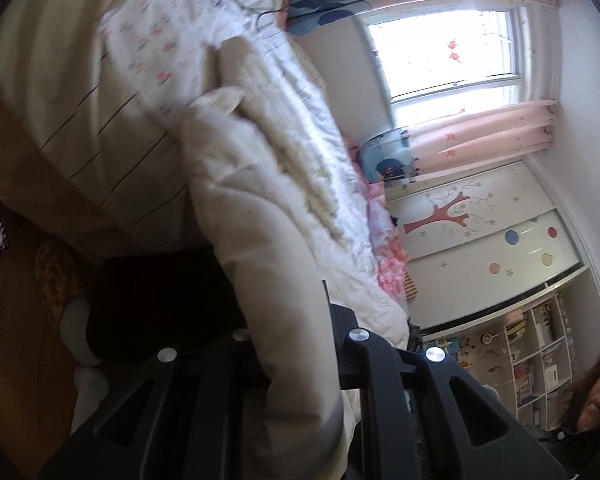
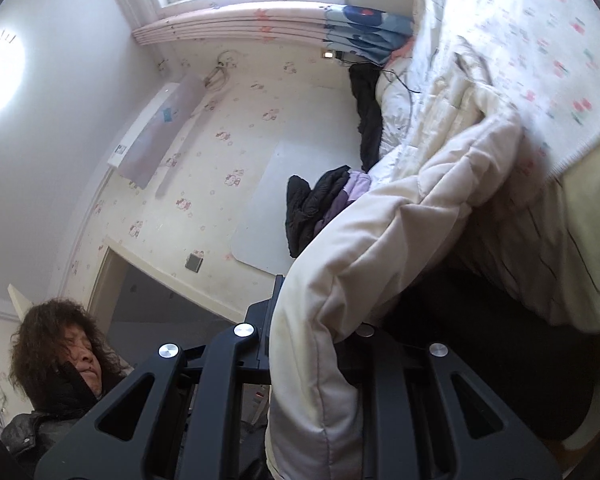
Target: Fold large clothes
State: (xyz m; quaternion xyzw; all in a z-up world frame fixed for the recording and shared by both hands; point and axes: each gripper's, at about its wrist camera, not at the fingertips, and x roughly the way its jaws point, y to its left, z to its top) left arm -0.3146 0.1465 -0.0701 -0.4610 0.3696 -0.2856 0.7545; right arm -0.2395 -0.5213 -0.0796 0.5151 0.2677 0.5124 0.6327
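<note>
**Padded coat held by both grippers over the bed**

The left gripper (image 1: 296, 360) and right gripper (image 2: 312, 356) each have their jaws clamped tight on a fold of the cream padded coat (image 1: 252, 208), which drapes from them onto the bed (image 1: 52, 112). Gripping two points probably keeps an edge taut for folding, though blur hides which edge

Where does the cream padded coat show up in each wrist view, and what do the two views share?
Left wrist: the cream padded coat runs from the bottom centre, clamped in the left hand-held gripper, up toward the bed.
Right wrist: the coat rises from the bottom centre, clamped in the right hand-held gripper, to the upper right.
Shared landmark: the flower-print bedsheet.
</note>
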